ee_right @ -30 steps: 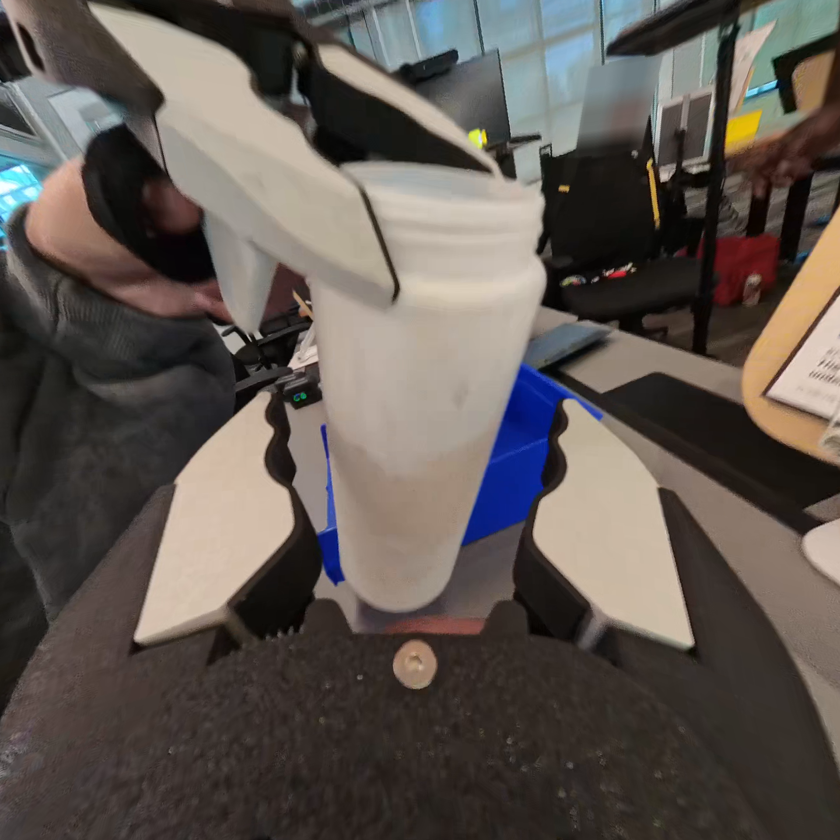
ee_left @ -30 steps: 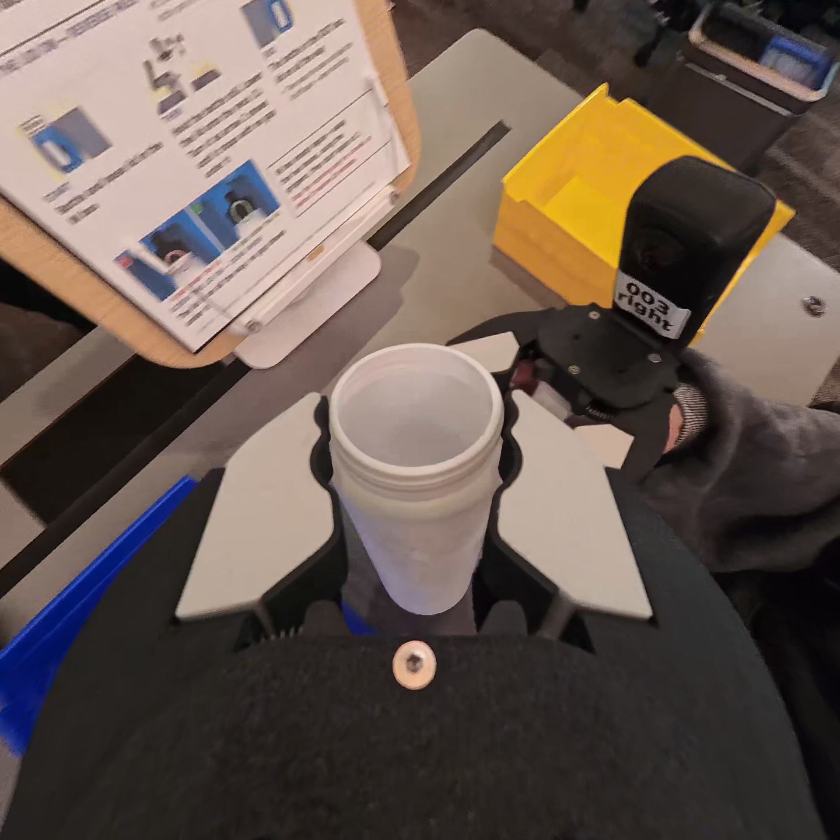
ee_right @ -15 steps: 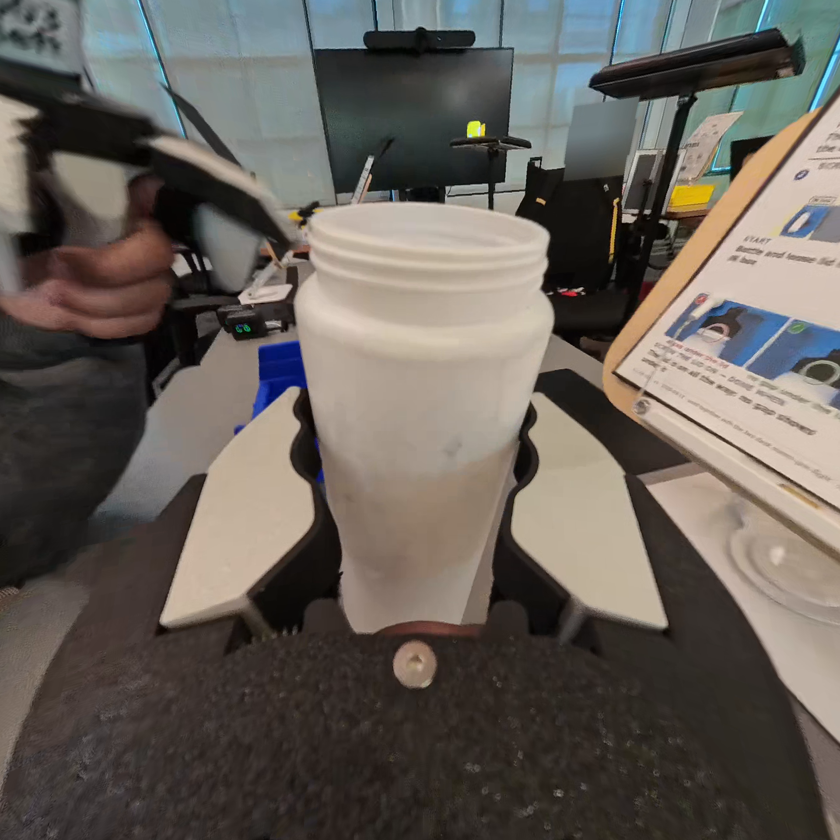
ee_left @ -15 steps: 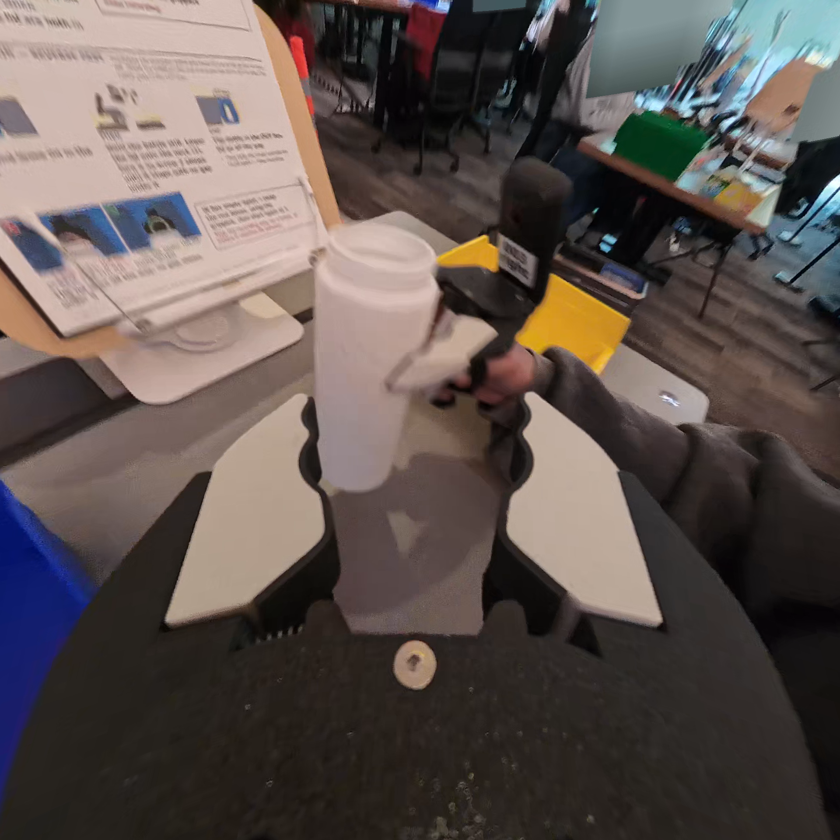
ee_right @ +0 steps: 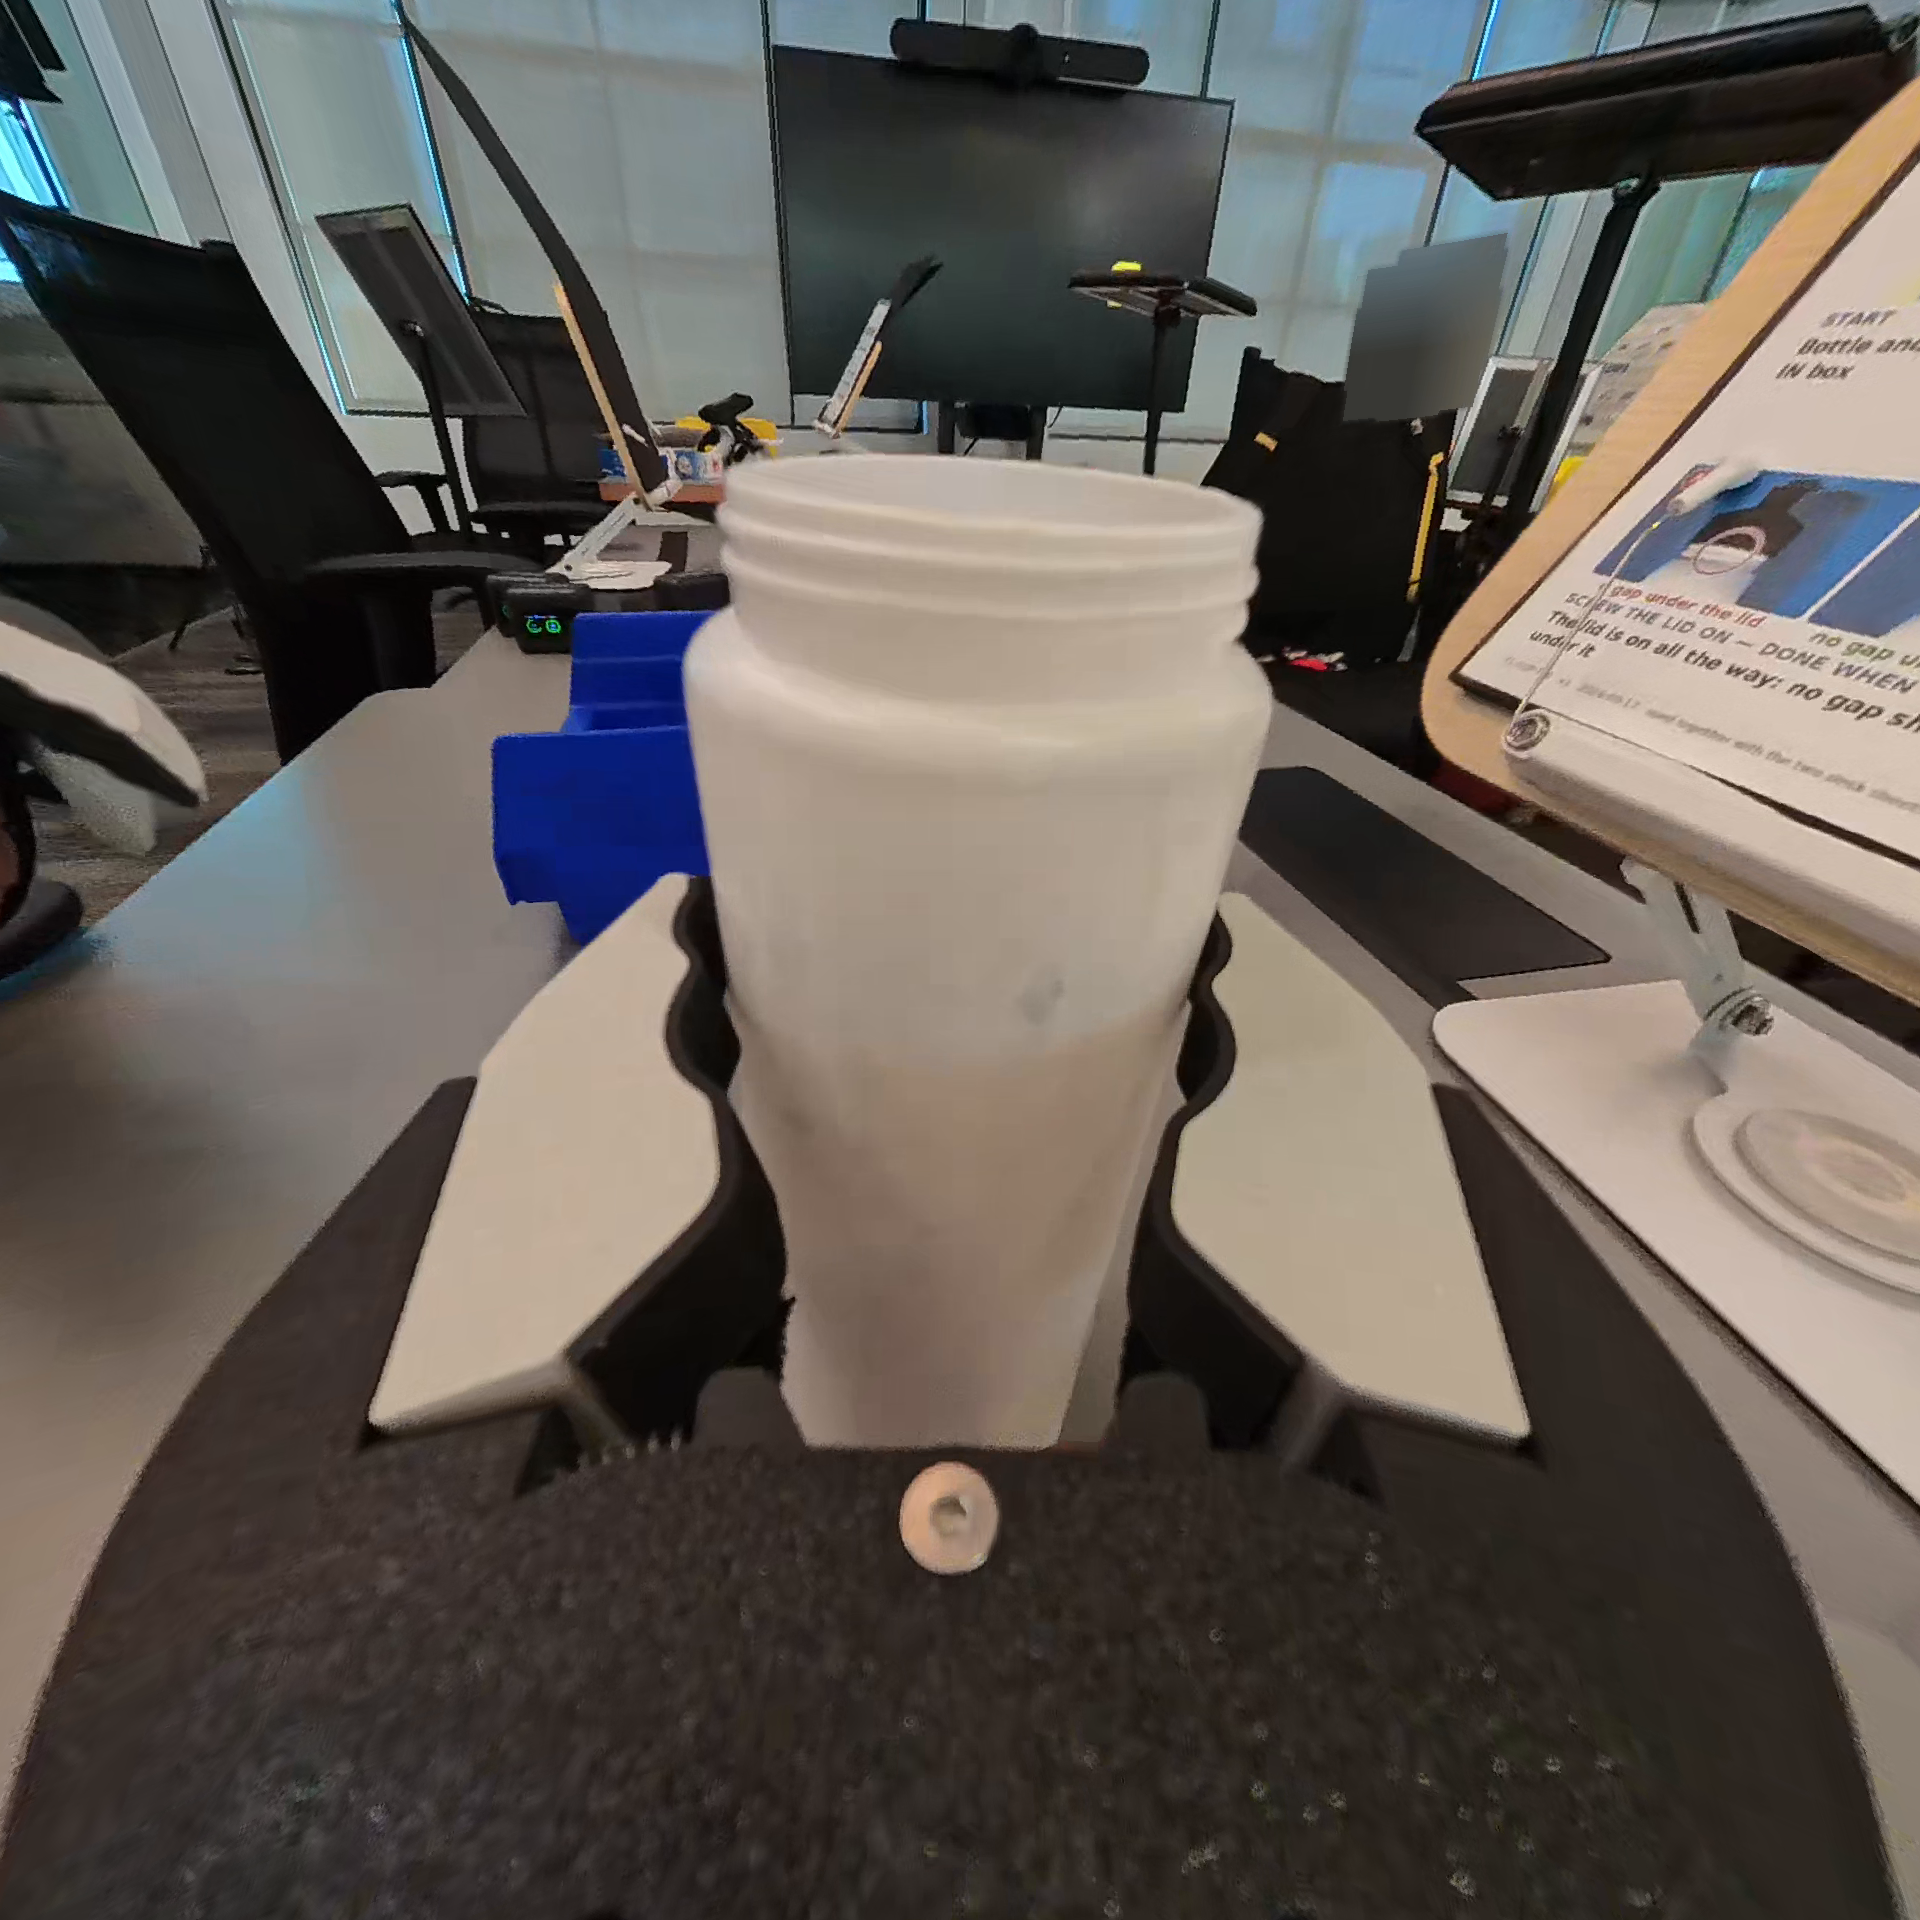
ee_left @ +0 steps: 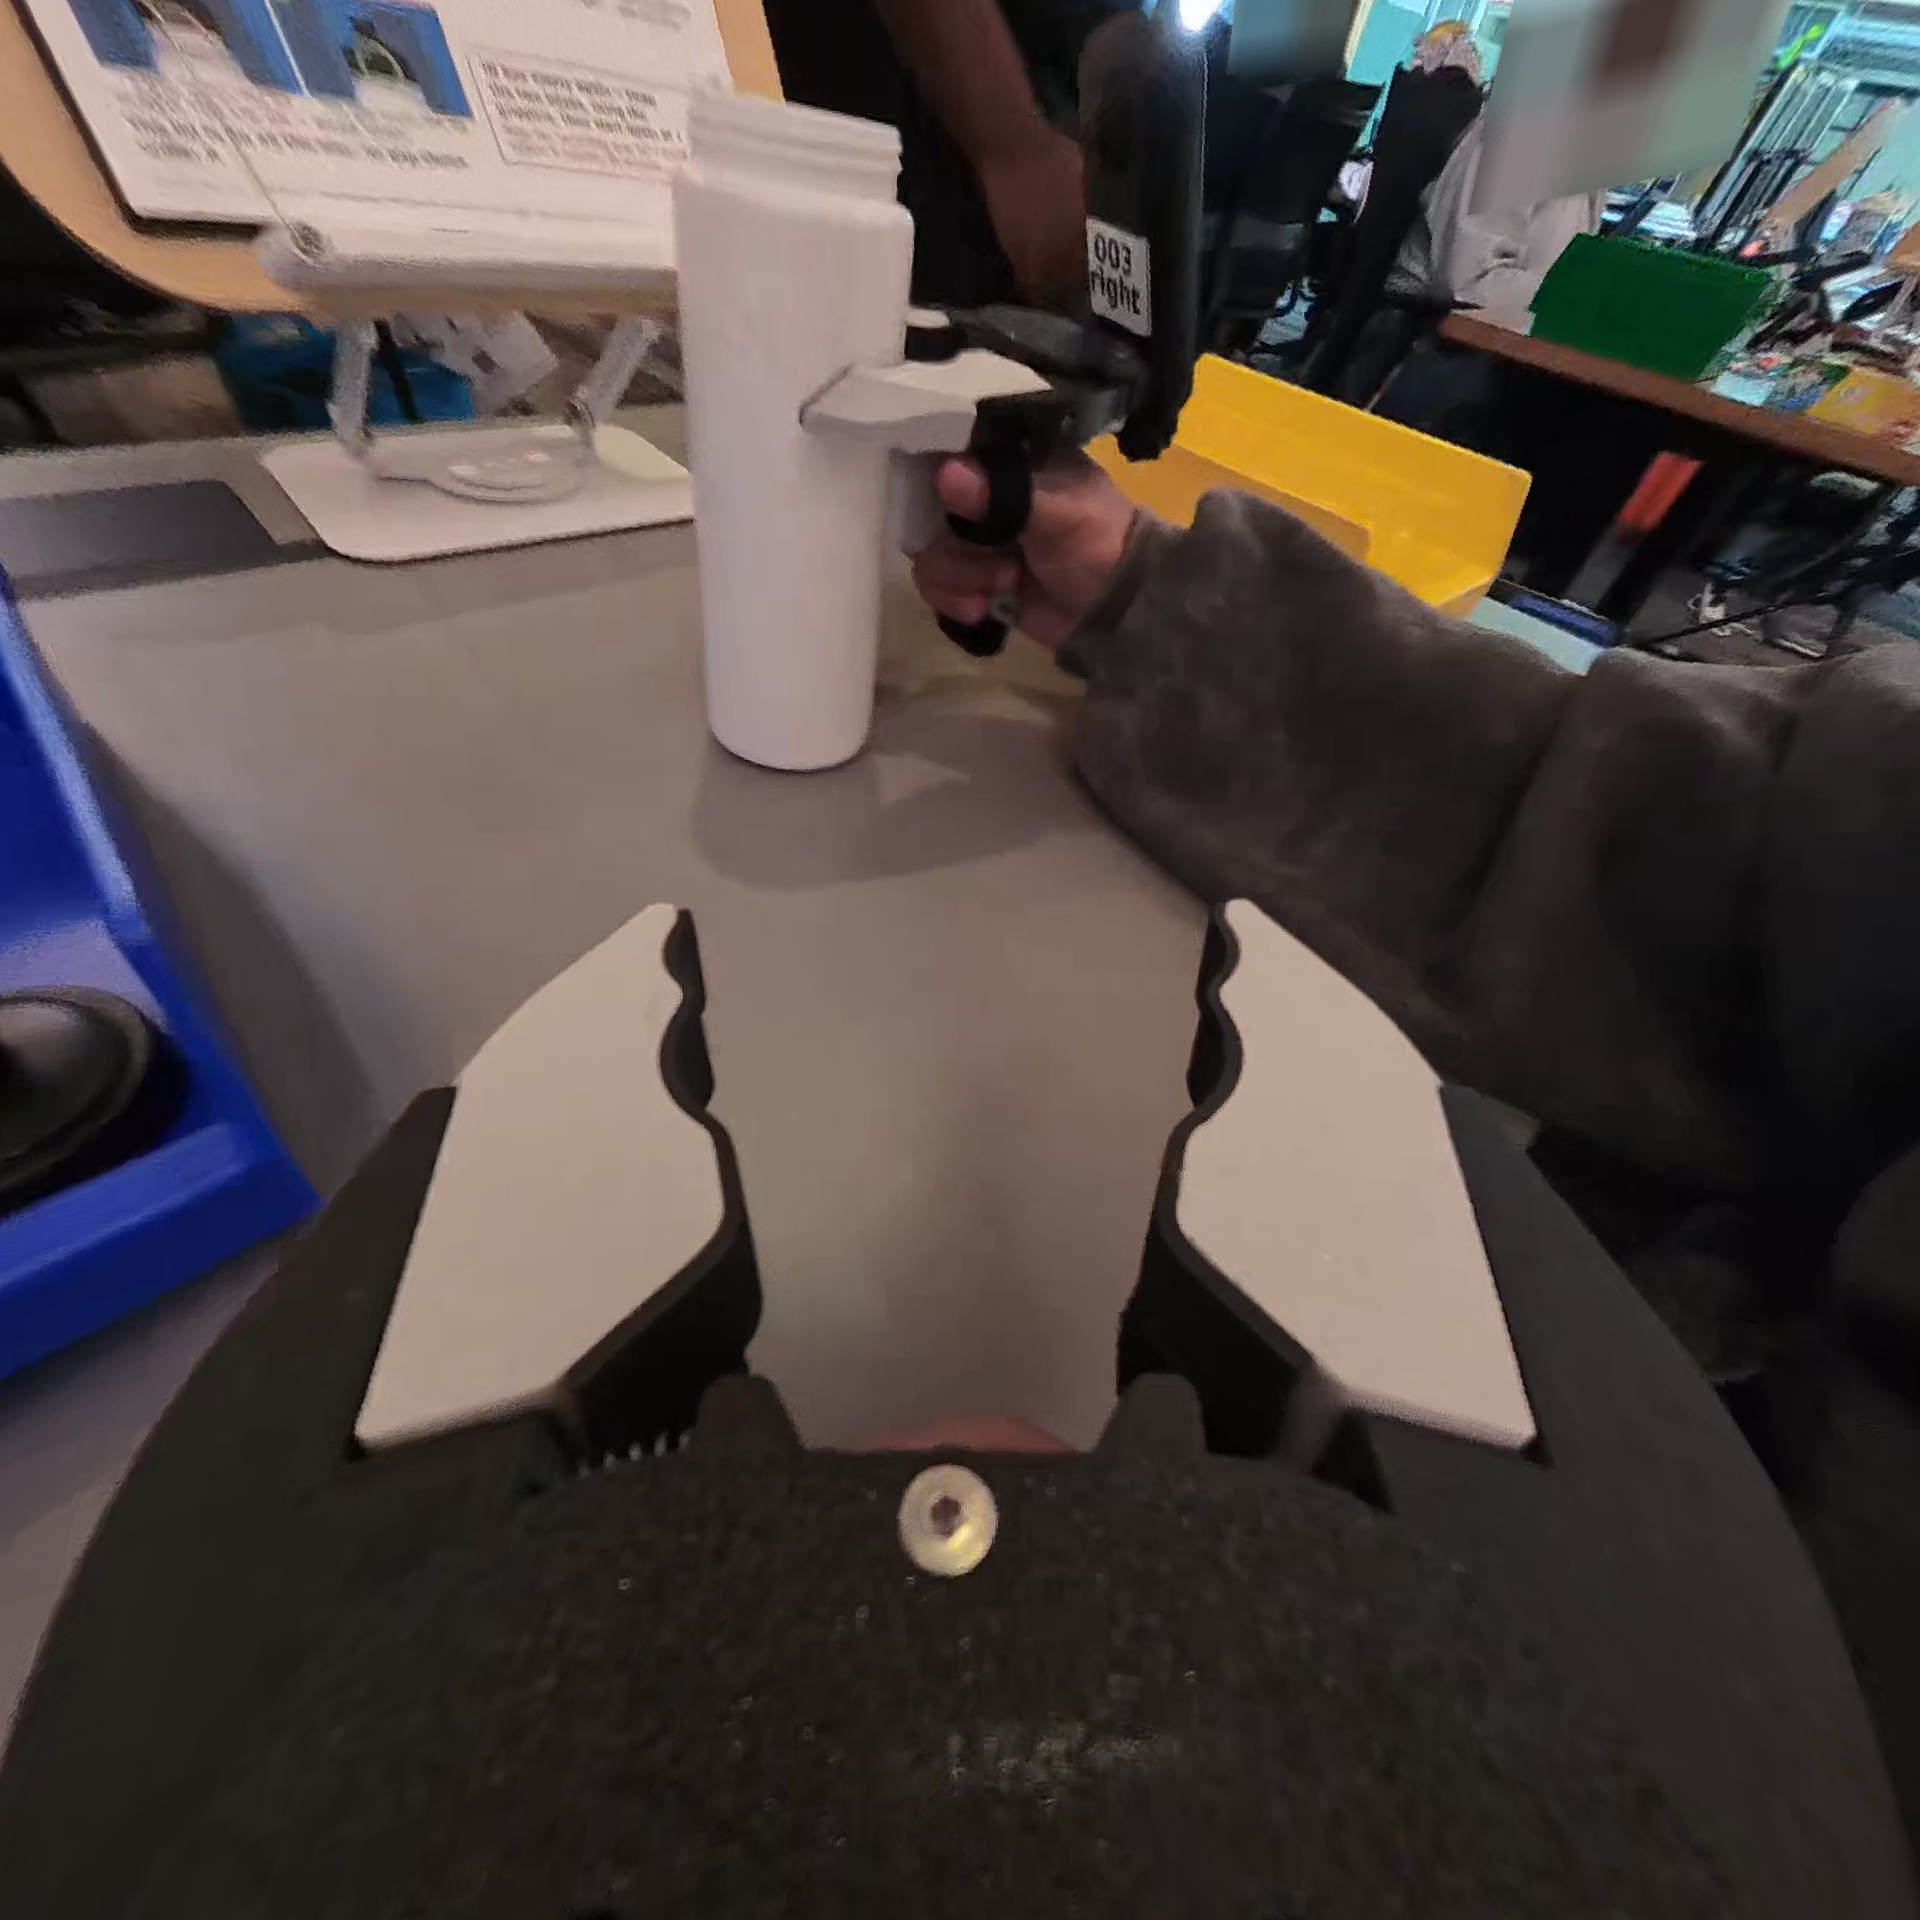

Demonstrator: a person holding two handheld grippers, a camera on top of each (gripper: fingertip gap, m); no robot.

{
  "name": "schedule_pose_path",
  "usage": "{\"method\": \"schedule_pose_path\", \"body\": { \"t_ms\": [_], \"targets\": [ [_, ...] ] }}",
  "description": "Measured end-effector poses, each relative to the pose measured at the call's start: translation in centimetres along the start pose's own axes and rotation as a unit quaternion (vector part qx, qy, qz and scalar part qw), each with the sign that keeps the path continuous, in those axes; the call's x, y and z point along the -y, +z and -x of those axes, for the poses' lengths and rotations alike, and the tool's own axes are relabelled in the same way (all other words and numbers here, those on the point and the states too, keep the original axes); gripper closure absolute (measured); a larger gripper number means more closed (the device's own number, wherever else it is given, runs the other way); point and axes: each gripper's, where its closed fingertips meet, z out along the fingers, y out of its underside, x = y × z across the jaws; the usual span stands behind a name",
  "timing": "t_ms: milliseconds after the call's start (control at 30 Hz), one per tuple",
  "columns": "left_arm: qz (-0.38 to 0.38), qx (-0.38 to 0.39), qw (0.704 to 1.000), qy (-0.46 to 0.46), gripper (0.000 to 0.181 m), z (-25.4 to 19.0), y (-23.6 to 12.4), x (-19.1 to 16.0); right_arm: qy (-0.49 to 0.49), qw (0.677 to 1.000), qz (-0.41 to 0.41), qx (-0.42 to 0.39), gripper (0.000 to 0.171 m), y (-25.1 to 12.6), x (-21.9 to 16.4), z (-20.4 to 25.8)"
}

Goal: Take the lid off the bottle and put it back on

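Our right claw [ee_right: 951,1049] grips the uncapped white bottle [ee_right: 977,831] standing upright on the grey table [ee_left: 436,748]; our left claw [ee_left: 951,1049] hangs released, bottle at twelve o'clock.

— What's behind the grey counter [ee_right: 260,997]?

— Tall windows [ee_right: 644,197] letting in pale daylight, a big dark screen [ee_right: 997,229] on a stand before them, and black office chairs [ee_right: 260,436] to the left.

— And the other way?

— A wooden table [ee_left: 1704,405] carrying a green bin [ee_left: 1652,301], clutter beyond it.
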Motion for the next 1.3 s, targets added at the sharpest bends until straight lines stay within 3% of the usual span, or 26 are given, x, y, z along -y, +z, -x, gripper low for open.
{"method": "schedule_pose_path", "body": {
  "t_ms": [200,367,467,667,867,1133,1233,1300],
  "targets": [
    [0.045,0.004,0.998,-0.044,0.094,1.6,-0.2,-1.5,-0.022,1.000,0.005,-0.009,0.085,0.5,-0.1,0.4],
    [0.078,0.071,0.994,0.034,0.097,5.9,-2.0,-0.1,-0.015,1.000,-0.004,-0.013,0.085,0.4,0.0,0.3],
    [0.156,0.065,0.984,0.060,0.096,9.6,-3.2,1.6,-0.014,1.000,-0.006,-0.015,0.085,0.4,0.0,0.3],
    [0.360,0.040,0.916,0.172,0.096,18.6,-1.5,0.7,-0.014,1.000,-0.006,-0.013,0.085,0.5,0.0,0.3],
    [0.487,-0.026,0.850,0.199,0.095,22.3,0.3,-3.7,-0.011,1.000,-0.008,-0.013,0.085,0.4,0.0,0.3],
    [0.522,-0.068,0.829,0.188,0.093,23.8,1.6,-6.6,-0.010,1.000,-0.012,-0.006,0.085,0.5,0.0,0.3],
    [0.525,-0.079,0.827,0.184,0.111,24.0,1.5,-7.6,-0.011,1.000,-0.012,-0.006,0.085,0.6,0.0,0.3],
    [0.513,-0.085,0.834,0.184,0.114,24.0,1.7,-7.5,-0.010,1.000,-0.012,-0.005,0.085,0.7,0.0,0.3]
  ]
}}
